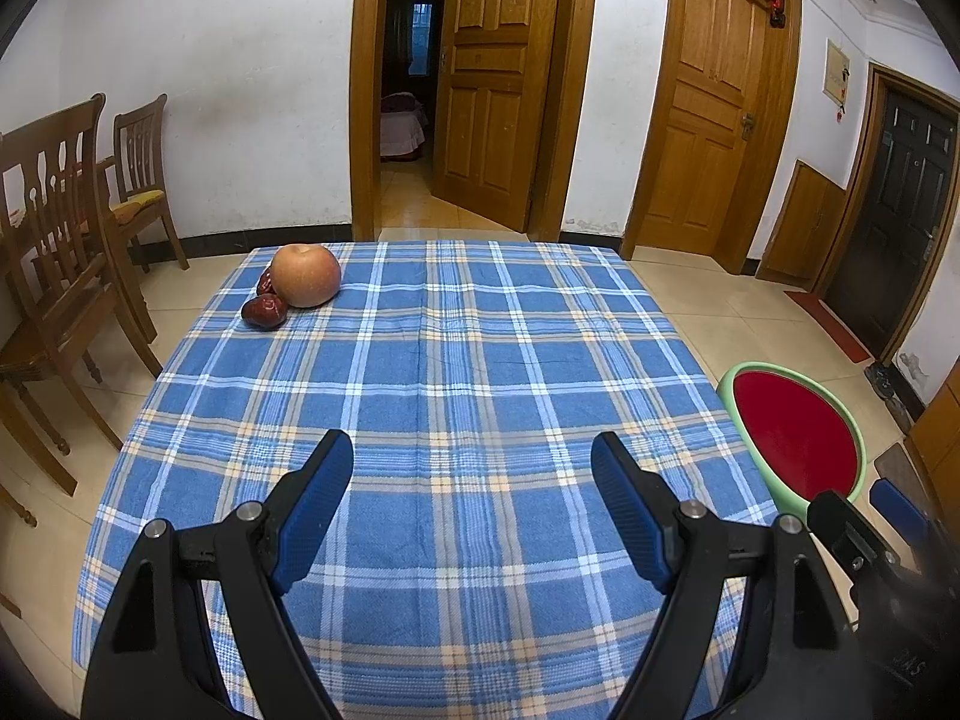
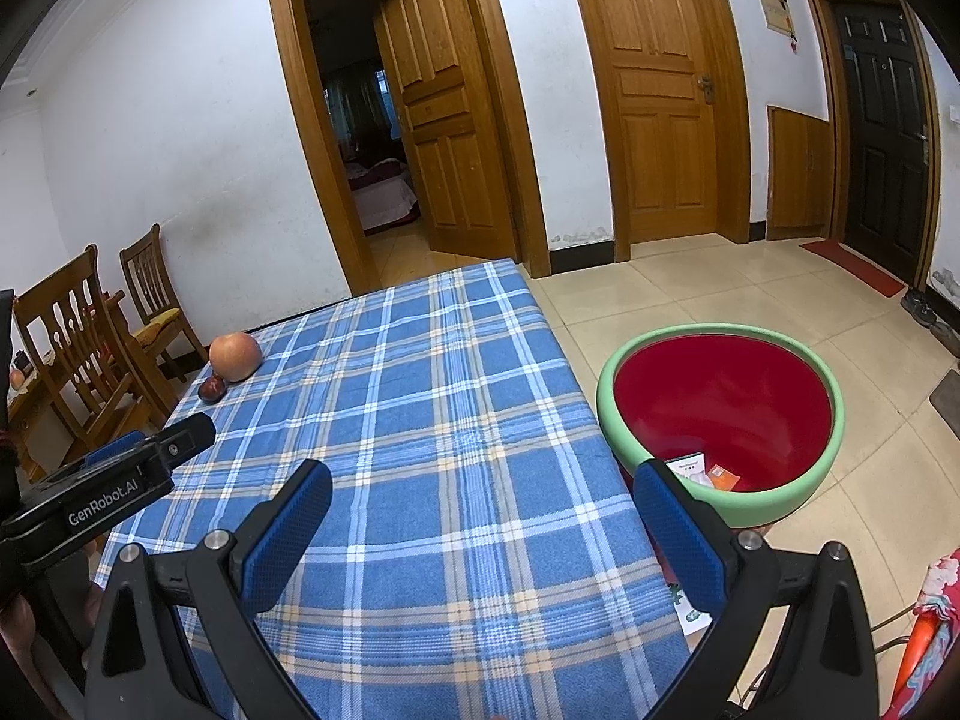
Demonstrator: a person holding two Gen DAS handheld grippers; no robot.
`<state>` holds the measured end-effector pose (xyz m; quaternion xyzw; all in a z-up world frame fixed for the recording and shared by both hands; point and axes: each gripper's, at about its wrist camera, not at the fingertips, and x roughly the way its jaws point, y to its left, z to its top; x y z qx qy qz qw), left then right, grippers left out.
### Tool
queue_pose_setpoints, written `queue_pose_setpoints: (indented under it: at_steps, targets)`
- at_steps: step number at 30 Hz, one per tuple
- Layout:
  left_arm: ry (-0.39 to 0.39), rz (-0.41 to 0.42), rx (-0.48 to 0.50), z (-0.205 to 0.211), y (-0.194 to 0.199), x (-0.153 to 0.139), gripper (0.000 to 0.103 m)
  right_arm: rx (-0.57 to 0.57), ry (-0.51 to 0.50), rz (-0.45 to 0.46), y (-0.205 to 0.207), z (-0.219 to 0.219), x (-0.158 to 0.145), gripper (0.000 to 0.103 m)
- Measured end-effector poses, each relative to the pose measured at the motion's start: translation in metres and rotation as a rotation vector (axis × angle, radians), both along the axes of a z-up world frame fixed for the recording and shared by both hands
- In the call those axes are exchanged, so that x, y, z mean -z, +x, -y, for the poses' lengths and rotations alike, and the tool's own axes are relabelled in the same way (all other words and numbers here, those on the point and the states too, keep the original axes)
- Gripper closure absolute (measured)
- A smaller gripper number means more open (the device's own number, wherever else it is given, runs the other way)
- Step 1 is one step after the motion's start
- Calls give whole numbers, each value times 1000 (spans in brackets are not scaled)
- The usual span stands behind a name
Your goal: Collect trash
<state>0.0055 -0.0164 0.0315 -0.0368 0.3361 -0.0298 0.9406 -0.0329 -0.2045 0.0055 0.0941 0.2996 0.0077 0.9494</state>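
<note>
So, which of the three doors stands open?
The left wooden door, swung inward toward a bedroom. The middle wooden door and the black door are shut.

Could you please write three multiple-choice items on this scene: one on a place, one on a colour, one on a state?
1. Where does the basin stand?
A. on the floor beside the table
B. on the table
C. on a chair

2. What colour is the basin inside?
A. blue
B. red
C. white

3. How do the jaws of the left gripper stand?
A. shut on the apple
B. shut on nothing
C. open with nothing between them

Answers:
1 A: in the right wrist view the green rim sits on the floor tiles, next to the edge of the checked tablecloth.
2 B: its inner wall is red, with a few scraps of packaging at the bottom.
3 C: the blue pads stand wide apart over bare cloth, and the apple lies at the far corner beside dark red fruits.
</note>
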Motion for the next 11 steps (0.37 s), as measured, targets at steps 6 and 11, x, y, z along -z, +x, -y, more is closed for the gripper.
queue_pose_setpoints:
  at_steps: [6,11]
  targets:
    - [-1,2,-1,1,-1,0,22,1,0,0,-1,1,0,0]
    - [-1,-2,-3,0,0,0,22,0,-1,-2,0,0,0,0]
